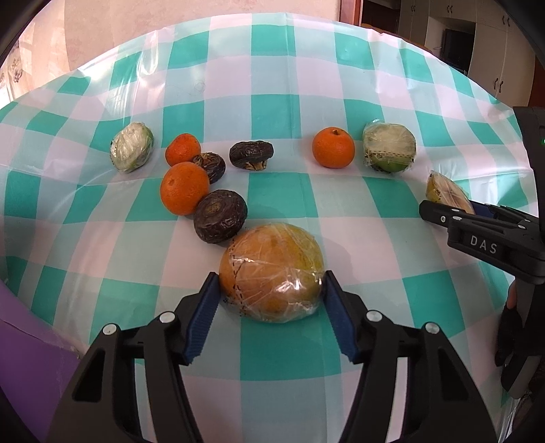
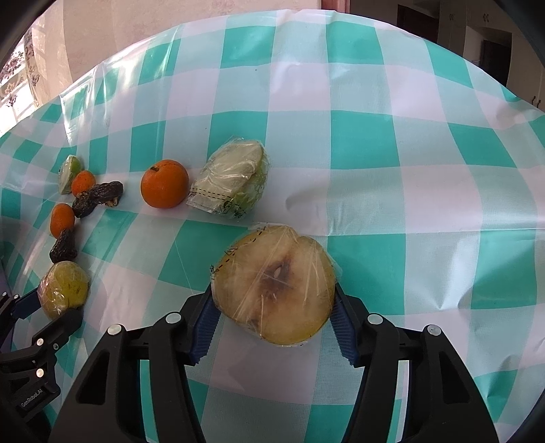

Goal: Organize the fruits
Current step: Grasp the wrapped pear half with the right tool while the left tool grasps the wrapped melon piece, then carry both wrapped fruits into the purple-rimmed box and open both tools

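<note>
Your left gripper (image 1: pixel 270 289) pinches a plastic-wrapped yellow fruit half (image 1: pixel 272 271), rounded side up; both blue pads press its flanks while it rests on the checked tablecloth (image 1: pixel 272 102). Your right gripper (image 2: pixel 272 300) pinches a second wrapped fruit half (image 2: pixel 274 284), cut face up with a brown core; the pads touch its left and right edges.

Relative to the fruit half in your left gripper: a dark wrinkled fruit (image 1: pixel 220 216) lies just beyond it to the left, touching an orange (image 1: pixel 184 188). Farther back stand another orange (image 1: pixel 183 149), two more dark fruits (image 1: pixel 252 155), and a wrapped green half (image 1: pixel 132 146). Beyond and to the right sit a third orange (image 1: pixel 333 147) and another wrapped green half (image 1: pixel 389 146).

The cloth is teal and white, slightly creased. A pale wall (image 1: pixel 204 13) and dark cabinets (image 1: pixel 477 44) stand behind the table.
</note>
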### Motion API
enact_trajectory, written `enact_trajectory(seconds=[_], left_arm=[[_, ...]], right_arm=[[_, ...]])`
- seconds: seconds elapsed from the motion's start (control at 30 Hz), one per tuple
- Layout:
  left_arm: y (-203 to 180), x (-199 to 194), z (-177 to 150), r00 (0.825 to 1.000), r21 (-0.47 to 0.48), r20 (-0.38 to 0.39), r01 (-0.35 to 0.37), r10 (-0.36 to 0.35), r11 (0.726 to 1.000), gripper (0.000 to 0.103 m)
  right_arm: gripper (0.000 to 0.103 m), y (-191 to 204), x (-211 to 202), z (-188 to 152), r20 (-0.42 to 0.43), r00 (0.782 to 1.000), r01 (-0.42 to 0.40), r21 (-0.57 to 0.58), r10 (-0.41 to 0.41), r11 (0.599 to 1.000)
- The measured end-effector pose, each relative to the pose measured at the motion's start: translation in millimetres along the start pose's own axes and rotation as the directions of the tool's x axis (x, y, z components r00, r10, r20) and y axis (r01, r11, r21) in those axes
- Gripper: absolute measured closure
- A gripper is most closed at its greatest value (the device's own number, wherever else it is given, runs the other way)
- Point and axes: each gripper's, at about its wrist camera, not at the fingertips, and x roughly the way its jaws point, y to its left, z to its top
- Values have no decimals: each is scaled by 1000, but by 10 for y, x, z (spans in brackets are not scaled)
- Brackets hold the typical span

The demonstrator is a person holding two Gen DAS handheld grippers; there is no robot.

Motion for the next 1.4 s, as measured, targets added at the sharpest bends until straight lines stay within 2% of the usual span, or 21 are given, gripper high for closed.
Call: enact_trajectory(seconds=[0.13, 0.23, 0.37, 0.5, 0.73, 0.87, 1.07, 1.4], left_arm=[[59, -109, -43, 999, -24, 50, 11, -10, 1000, 42], [82, -239, -130, 997, -35, 82, 2, 0, 999, 42], [105, -433, -308, 993, -45, 115, 7, -2, 999, 42], [101, -555, -449, 994, -27, 107, -15, 18, 1000, 42], [162, -719, -694, 994, -10, 96, -53, 53, 999, 42], [162, -835, -811, 992, 4, 103, -68, 67, 998, 42], [73, -1158, -927, 980, 42, 180, -95, 86, 995, 42], [37, -1826, -1004, 957, 56, 282, -80, 61, 995, 42]], right_arm=[[45, -24, -52, -8, 36, 999, -33, 28, 32, 999], [45, -45, -183, -71, 94, 984, -153, 25, 150, 988], [45, 53, -362, -244, 120, 981, -154, -4, 154, 988], [45, 197, -595, -405, 154, 977, -145, -14, 145, 989], [45, 304, -764, -752, 83, 989, -123, 22, 121, 992], [45, 331, -887, -927, 82, 991, -106, 36, 103, 994], [45, 306, -1072, -1137, 95, 991, -103, 70, 96, 992], [45, 385, -1385, -1348, 140, 986, -97, 59, 88, 994]])
